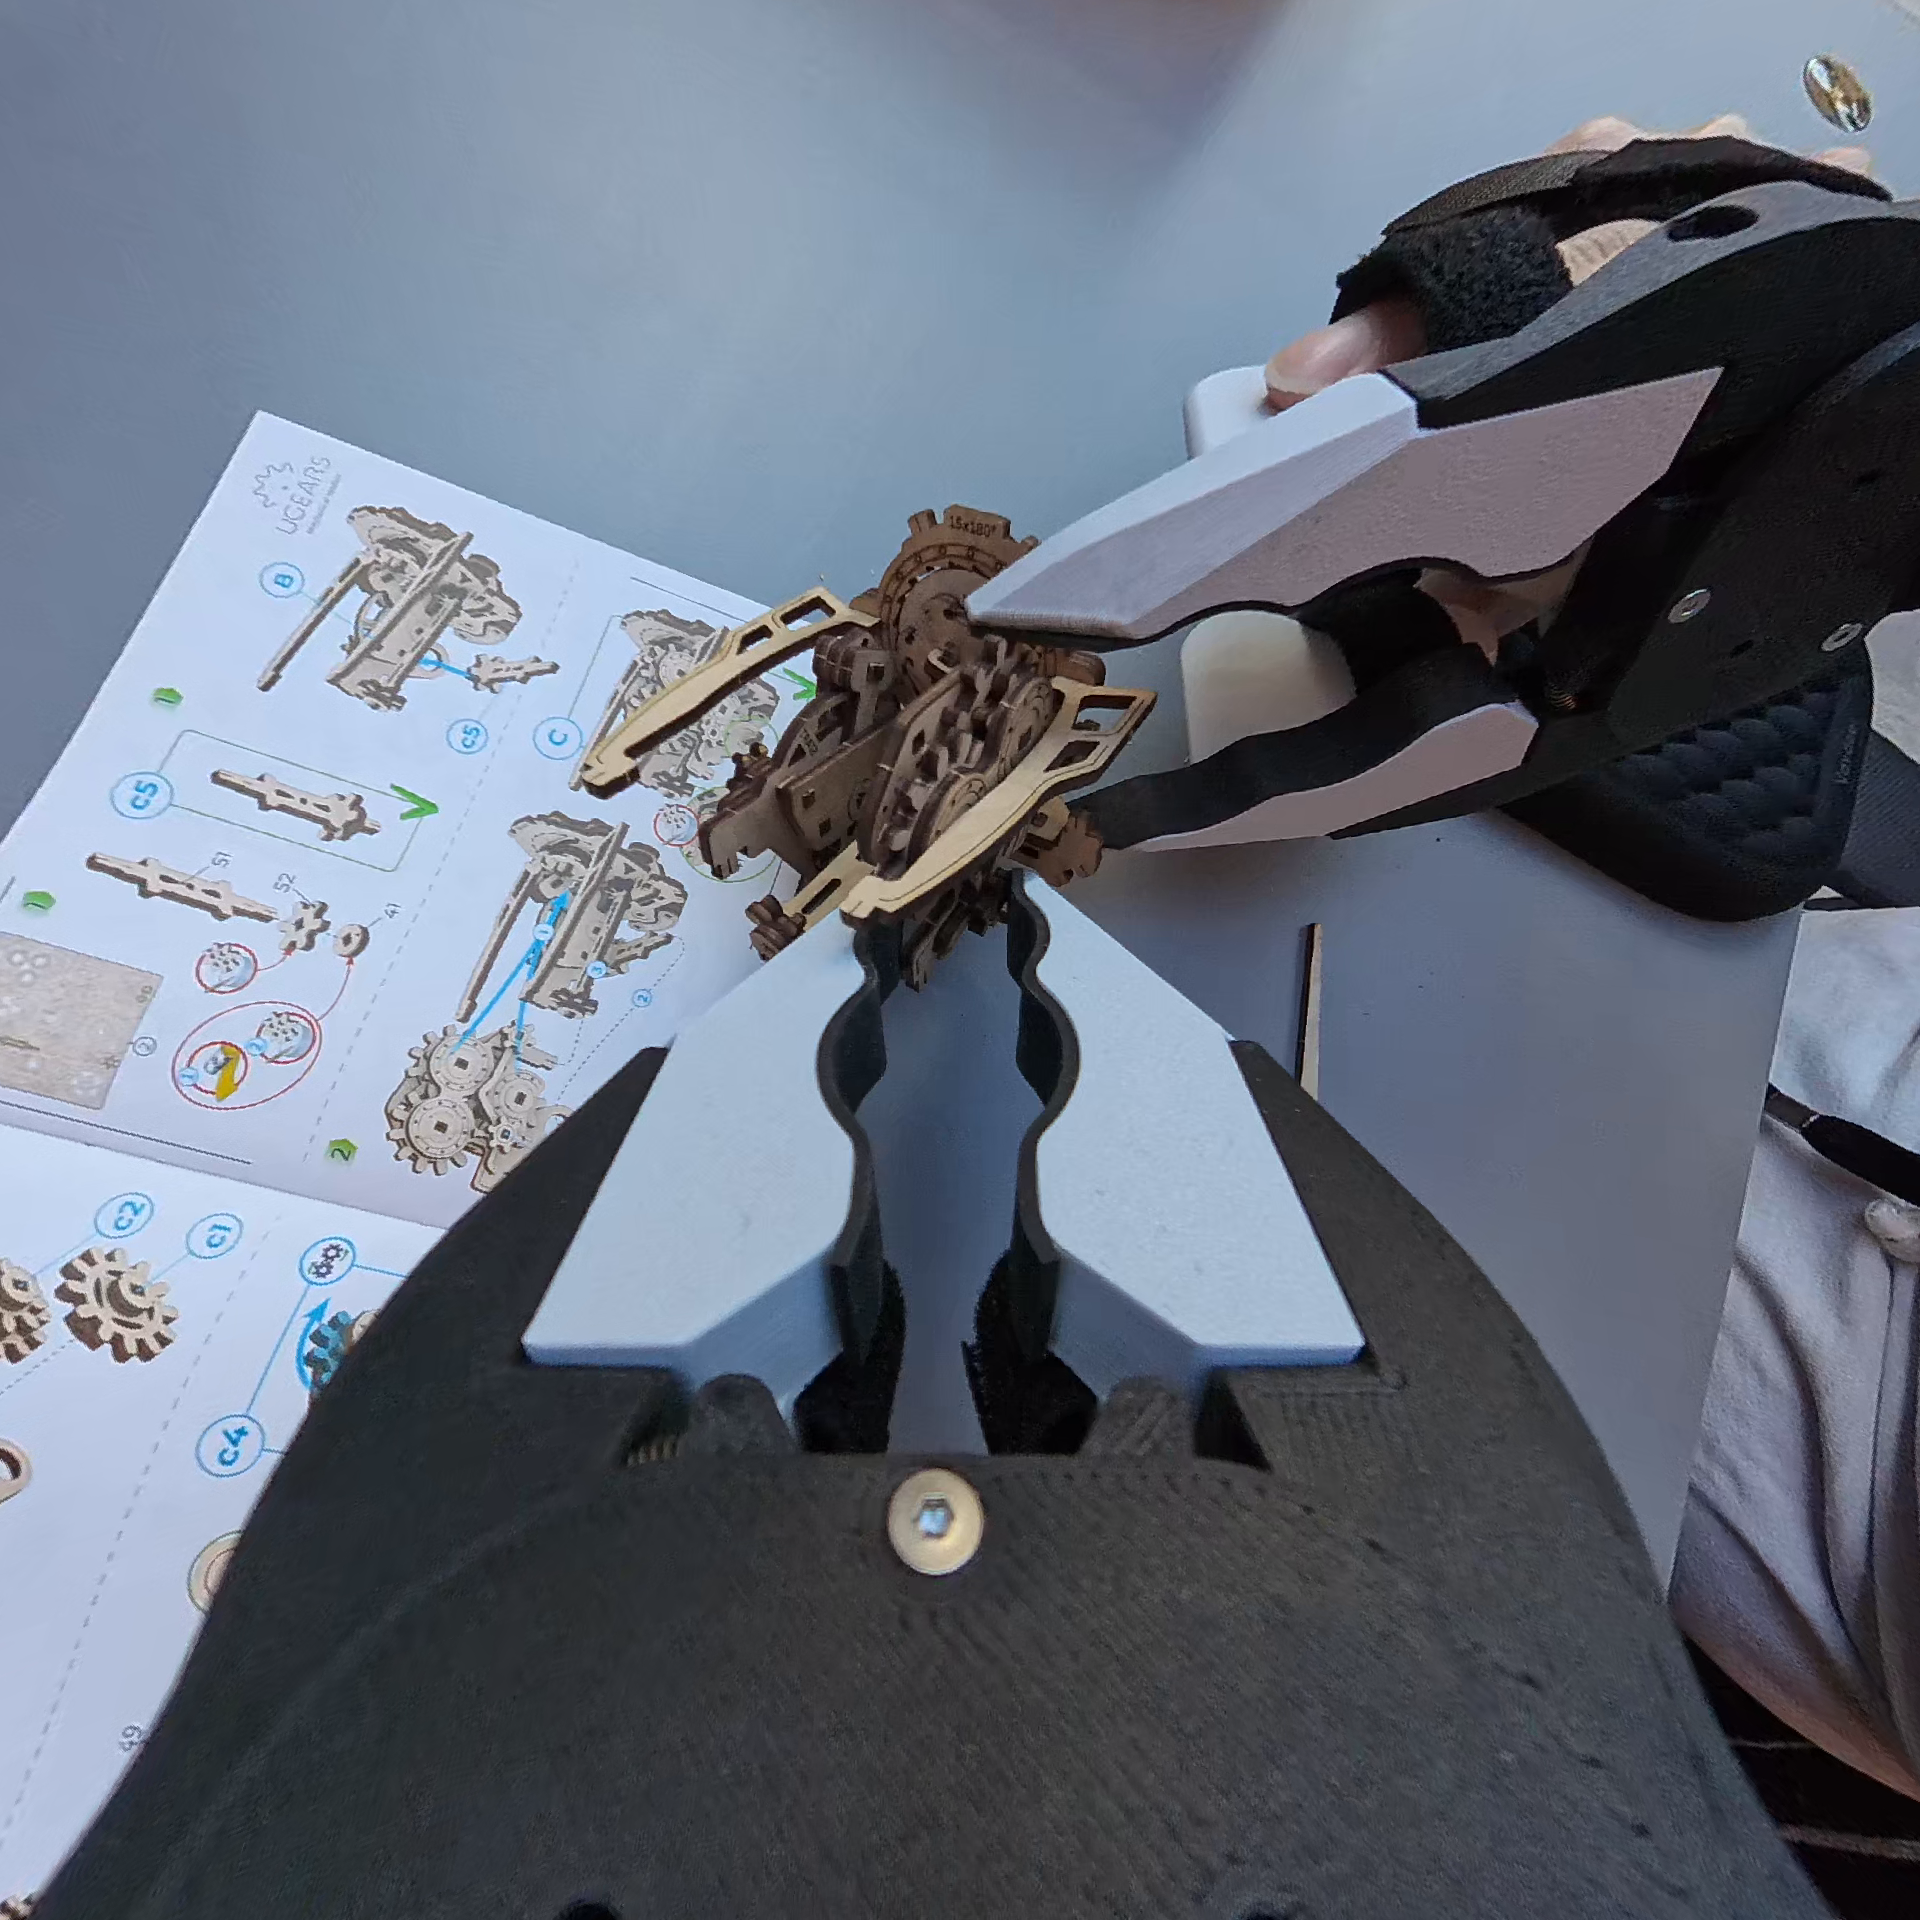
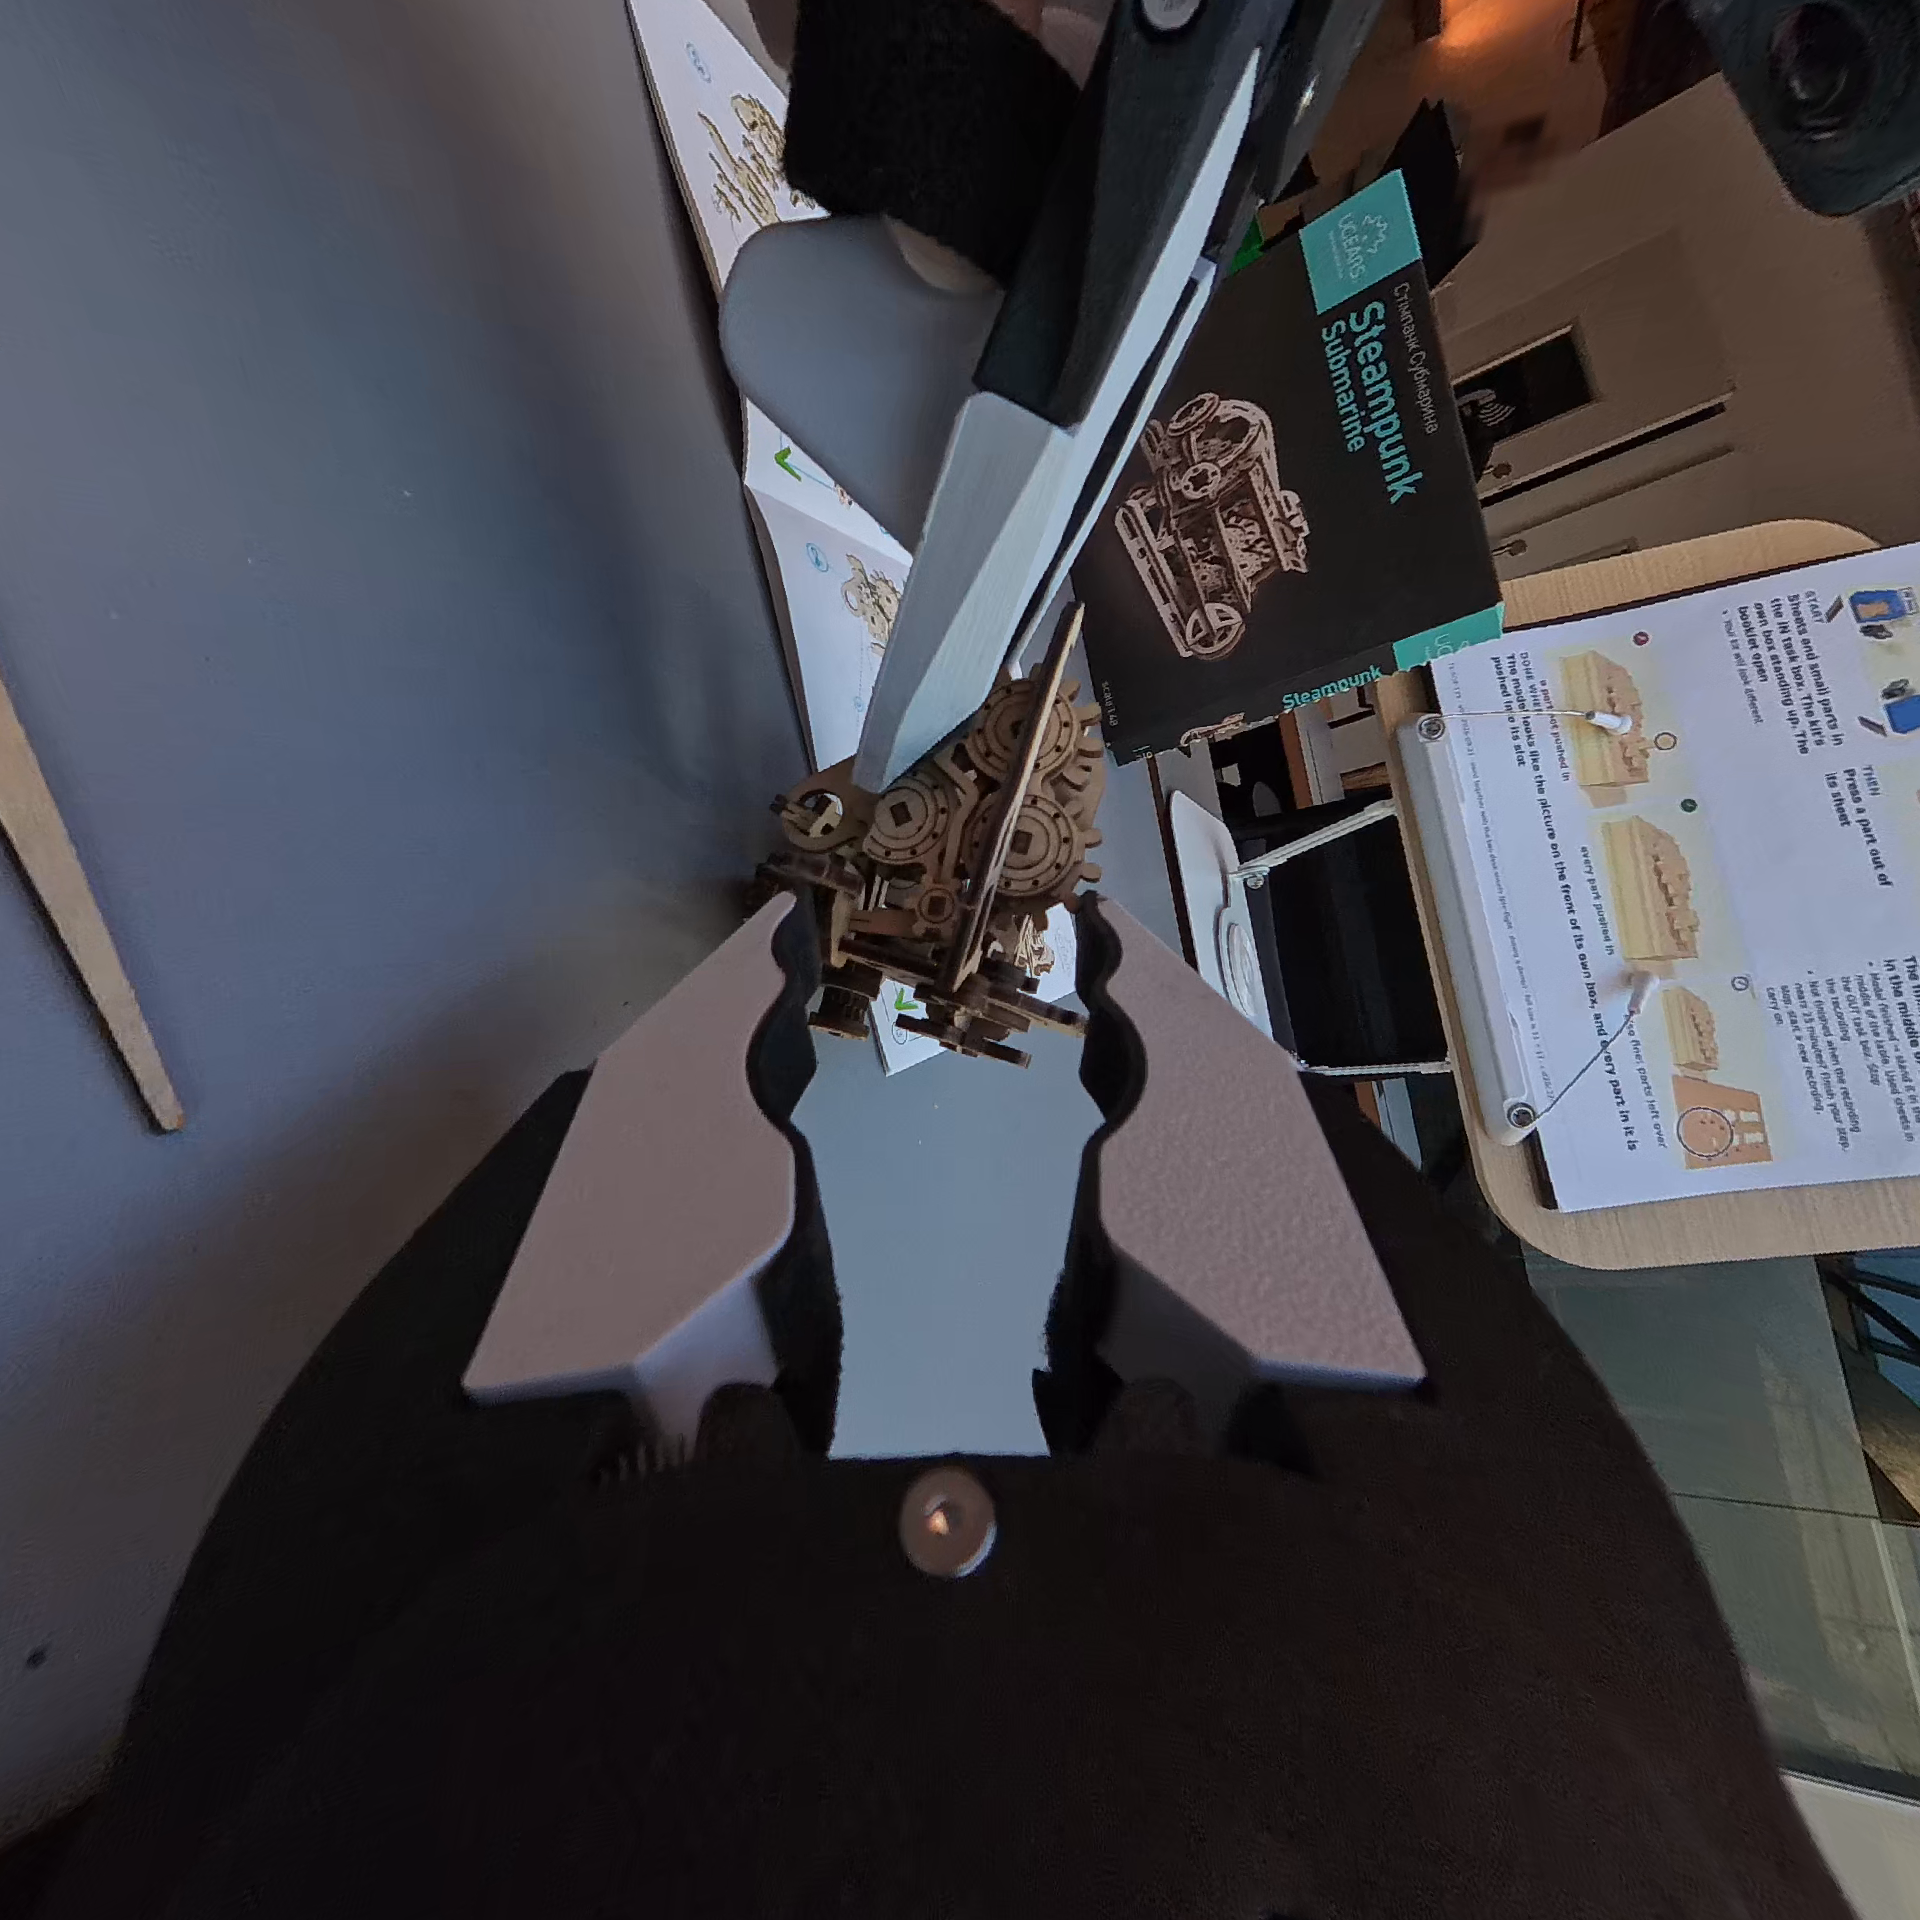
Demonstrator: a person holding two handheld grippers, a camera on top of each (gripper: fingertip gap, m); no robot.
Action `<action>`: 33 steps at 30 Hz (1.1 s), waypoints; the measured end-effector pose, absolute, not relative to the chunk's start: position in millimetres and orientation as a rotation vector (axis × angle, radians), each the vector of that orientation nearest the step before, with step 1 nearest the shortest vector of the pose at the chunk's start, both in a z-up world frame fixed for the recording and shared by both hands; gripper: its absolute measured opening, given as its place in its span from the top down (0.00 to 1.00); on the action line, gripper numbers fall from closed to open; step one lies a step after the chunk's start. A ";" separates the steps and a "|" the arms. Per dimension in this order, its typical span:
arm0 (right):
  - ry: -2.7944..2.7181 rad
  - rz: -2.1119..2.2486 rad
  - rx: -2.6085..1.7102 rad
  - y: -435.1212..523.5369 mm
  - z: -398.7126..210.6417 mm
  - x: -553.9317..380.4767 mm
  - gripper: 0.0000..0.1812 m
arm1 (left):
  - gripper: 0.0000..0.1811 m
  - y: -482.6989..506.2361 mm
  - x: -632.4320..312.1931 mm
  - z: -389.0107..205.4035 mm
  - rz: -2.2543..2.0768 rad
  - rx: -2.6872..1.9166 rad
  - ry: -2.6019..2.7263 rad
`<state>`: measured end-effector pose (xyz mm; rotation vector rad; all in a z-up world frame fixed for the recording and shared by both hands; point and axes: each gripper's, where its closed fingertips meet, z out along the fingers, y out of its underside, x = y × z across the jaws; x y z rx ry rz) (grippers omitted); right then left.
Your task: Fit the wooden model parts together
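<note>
Holding the brown laser-cut wooden gear assembly (image 1: 914, 748) steady while seating parts is calling for firm opposed grips and gentle pressure. Left wrist view: the left grey-fingered gripper (image 1: 940, 930) is pinching the assembly's lower edge, jaws nearly closed, above the grey bench (image 1: 623, 260) beside the printed instruction booklet (image 1: 312, 831); the right grey-fingered gripper (image 1: 1039, 717) is clamping its far side. Right wrist view: the right gripper's jaws are standing part-open around stacked pale gears and curved frames.

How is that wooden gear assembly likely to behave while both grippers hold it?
The wooden gear assembly is probably light but fragile: thin laser-cut plates and slim curved arms stick out, likely to snap. Its irregular shape could twist between the jaws.
</note>
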<state>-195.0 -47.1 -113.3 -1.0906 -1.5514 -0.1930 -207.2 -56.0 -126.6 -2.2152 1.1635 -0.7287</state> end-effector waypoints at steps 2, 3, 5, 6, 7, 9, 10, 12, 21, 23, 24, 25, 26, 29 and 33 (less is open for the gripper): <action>-1.548 -0.187 -1.099 -46.8 -113.2 -194.9 0.74 | 0.90 -55.6 -207.0 -126.4 -0.730 -2.215 1.164; -1.547 -0.184 -1.101 -46.8 -113.1 -194.9 0.74 | 0.90 -55.6 -207.0 -126.5 -0.730 -2.216 1.165; -1.545 -0.186 -1.099 -46.8 -113.1 -194.4 0.74 | 0.90 -55.7 -206.6 -126.5 -0.730 -2.214 1.168; -1.544 -0.185 -1.101 -46.8 -113.1 -194.2 0.74 | 0.90 -55.7 -206.5 -126.6 -0.730 -2.214 1.168; -1.542 -0.184 -1.102 -46.8 -113.1 -194.1 0.74 | 0.90 -55.7 -206.4 -126.6 -0.731 -2.214 1.168; -1.541 -0.180 -1.102 -46.9 -113.1 -194.0 0.74 | 0.90 -55.9 -206.3 -126.7 -0.734 -2.214 1.167; -1.540 -0.178 -1.102 -47.0 -113.1 -194.1 0.74 | 0.90 -56.0 -206.5 -126.8 -0.736 -2.214 1.167; -1.541 -0.179 -1.097 -47.2 -113.2 -194.4 0.74 | 0.90 -56.1 -206.8 -127.1 -0.737 -2.216 1.167; -1.571 -0.303 -1.052 -41.6 -117.2 -193.4 0.72 | 0.90 -54.6 -207.1 -126.9 -0.762 -2.234 1.153; -1.565 -0.299 -1.070 -40.5 -116.8 -193.2 0.72 | 0.90 -54.0 -207.1 -126.8 -0.760 -2.233 1.151; -1.564 -0.302 -1.065 -40.7 -116.7 -193.3 0.72 | 0.90 -54.0 -207.3 -126.8 -0.757 -2.232 1.153; -1.564 -0.305 -1.060 -40.8 -116.5 -193.4 0.73 | 0.90 -54.0 -207.5 -126.6 -0.754 -2.230 1.156; -1.562 -0.296 -1.064 -40.7 -116.4 -193.6 0.73 | 0.90 -54.0 -207.8 -126.5 -0.749 -2.228 1.157; -1.560 -0.278 -1.069 -40.5 -116.5 -194.5 0.74 | 0.90 -54.0 -209.3 -126.8 -0.744 -2.228 1.158; -1.562 -0.274 -1.067 -40.8 -116.6 -195.1 0.74 | 0.90 -54.0 -209.9 -127.0 -0.755 -2.223 1.151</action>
